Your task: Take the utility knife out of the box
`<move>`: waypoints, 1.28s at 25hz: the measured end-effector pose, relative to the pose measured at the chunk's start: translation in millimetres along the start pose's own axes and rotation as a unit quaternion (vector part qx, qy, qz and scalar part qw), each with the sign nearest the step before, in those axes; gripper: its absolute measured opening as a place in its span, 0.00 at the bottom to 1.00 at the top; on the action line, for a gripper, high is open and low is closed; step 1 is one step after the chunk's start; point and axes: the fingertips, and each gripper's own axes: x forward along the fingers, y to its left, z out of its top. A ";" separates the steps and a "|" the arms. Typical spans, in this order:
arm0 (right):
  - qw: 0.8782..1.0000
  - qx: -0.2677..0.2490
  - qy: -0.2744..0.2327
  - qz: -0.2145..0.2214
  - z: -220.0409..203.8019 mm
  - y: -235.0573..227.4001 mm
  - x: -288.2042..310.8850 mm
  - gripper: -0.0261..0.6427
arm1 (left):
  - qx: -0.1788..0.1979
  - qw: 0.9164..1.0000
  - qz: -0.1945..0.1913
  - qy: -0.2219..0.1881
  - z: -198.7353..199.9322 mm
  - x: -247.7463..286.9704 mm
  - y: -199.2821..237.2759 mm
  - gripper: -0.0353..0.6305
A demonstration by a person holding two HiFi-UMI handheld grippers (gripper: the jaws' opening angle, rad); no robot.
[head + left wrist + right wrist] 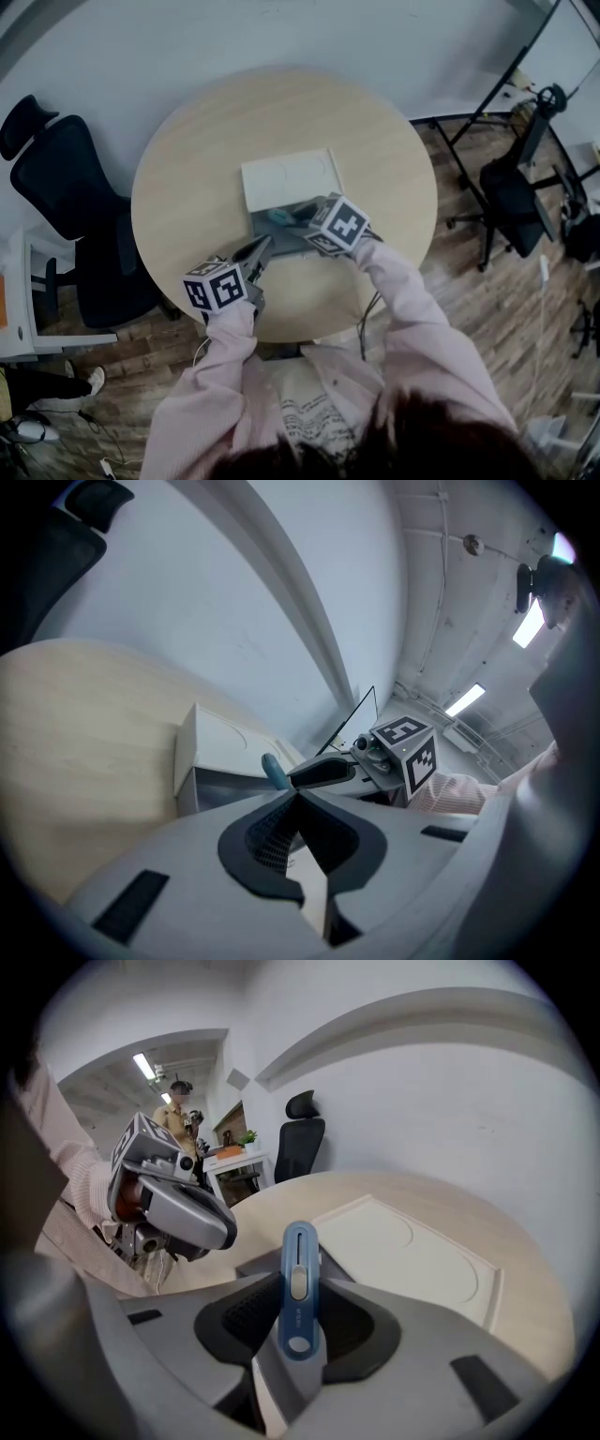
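Utility knife (299, 1260) is sitting clamped upright in the right gripper (298, 1283), just over the open gray box (265, 228), beside the box's white lid (291, 178). Left gripper (298, 792) is hovering at the box's near corner, jaws pressed together on nothing.

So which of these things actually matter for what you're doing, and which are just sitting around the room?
Part of the job: blue utility knife, held by the right gripper; open box; left gripper, fingers shut, by the box; round table.

Just lying about: black office chair; another chair at right; white desk.
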 end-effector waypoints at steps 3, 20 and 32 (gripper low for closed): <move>0.998 0.035 -0.043 0.004 8.7 0.5 -9.3 0.25 | 0.003 1.000 -0.001 -0.003 2.5 -1.8 0.3 0.06; 0.968 0.140 -0.207 0.006 34.5 6.0 -54.8 0.25 | 0.046 0.999 -0.022 -0.018 19.4 -6.1 -12.1 0.06; 0.941 0.163 -0.296 0.003 55.2 16.8 -91.5 0.25 | 0.092 0.995 -0.032 -0.035 30.8 -18.8 -31.9 0.06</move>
